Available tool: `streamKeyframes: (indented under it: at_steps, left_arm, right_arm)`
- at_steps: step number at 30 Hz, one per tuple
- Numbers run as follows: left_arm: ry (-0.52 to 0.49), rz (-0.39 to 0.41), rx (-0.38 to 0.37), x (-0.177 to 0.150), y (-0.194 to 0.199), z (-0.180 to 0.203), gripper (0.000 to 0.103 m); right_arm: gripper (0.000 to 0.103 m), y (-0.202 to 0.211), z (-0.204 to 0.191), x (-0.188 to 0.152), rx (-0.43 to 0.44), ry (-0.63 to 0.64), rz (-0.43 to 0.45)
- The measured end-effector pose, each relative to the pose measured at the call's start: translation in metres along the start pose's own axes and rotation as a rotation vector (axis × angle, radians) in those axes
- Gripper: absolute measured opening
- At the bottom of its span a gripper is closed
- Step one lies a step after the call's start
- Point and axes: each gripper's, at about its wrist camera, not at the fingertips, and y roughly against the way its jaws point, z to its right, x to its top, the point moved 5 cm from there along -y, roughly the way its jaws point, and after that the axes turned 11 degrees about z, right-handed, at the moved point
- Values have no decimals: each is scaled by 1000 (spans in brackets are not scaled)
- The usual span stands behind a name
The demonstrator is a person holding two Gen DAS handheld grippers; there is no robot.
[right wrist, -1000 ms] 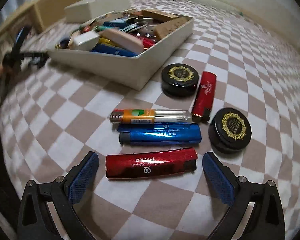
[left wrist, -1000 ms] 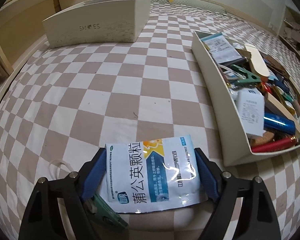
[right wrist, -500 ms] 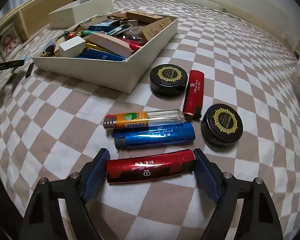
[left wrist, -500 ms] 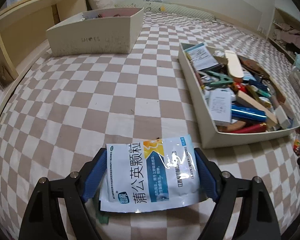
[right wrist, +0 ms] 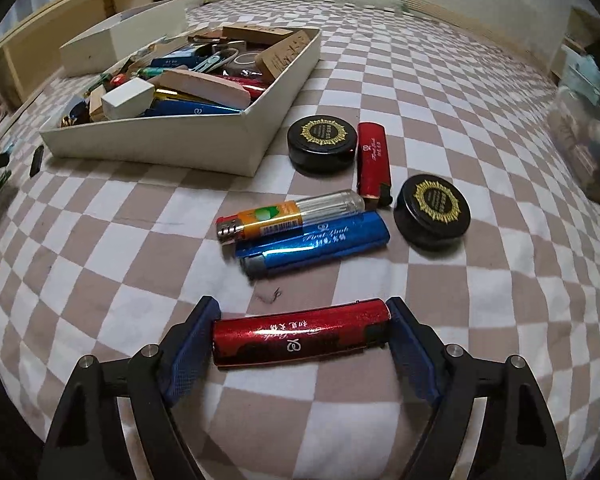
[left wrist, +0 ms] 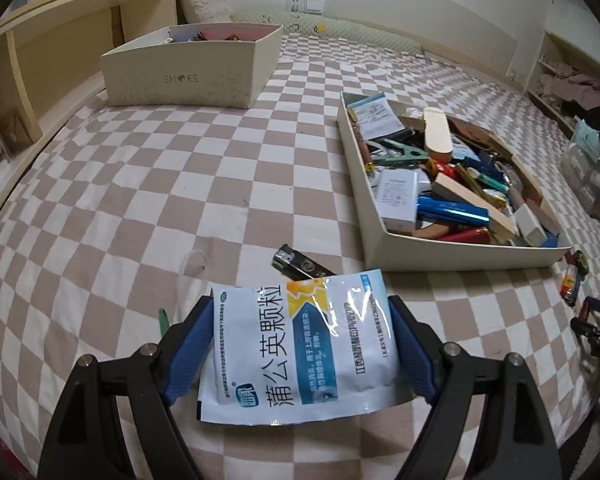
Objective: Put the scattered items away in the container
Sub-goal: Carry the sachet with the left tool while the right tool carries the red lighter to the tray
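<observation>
Two claws work over a bed [left wrist: 148,184] spread with a brown-and-white checked sheet. Largest on it is the tall cream box marked "SHOES" [left wrist: 188,70] at the far side, then the shallow cream tray [left wrist: 452,258] that serves as the container, heaped with lighters, clips, small cartons and wooden blocks. The left claw [left wrist: 300,354] grips a blue-and-white medicine sachet [left wrist: 300,348] by its two side edges, both blue pads pressed against it, and holds it clear of the sheet just short of the tray's near wall. A black lighter [left wrist: 300,266] lies on the sheet, part hidden behind the sachet's top edge. The right claw [right wrist: 300,338], its jaws having just closed inward, clamps a glossy red lighter [right wrist: 300,338] end to end between its pads. Beyond it on the sheet lie a blue lighter [right wrist: 316,246] touching a clear lighter with an orange label [right wrist: 288,216], a second red lighter [right wrist: 374,164], and two round black tins with gold emblems [right wrist: 322,142] [right wrist: 432,208], all just outside the tray's corner.
</observation>
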Motion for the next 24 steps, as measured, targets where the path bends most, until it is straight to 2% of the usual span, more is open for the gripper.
streamKeyframes:
  at_steps: [5, 16, 24]
  left_arm:
    - [24, 33, -25, 0, 13, 9, 84]
    - [23, 35, -81, -14, 28, 30, 84]
    - [15, 49, -110, -12, 38, 52, 84]
  right_arm:
    - [84, 9, -5, -6, -4, -65, 10]
    - [84, 31, -42, -15, 34, -135, 14]
    - [84, 42, -66, -8, 54, -187, 41]
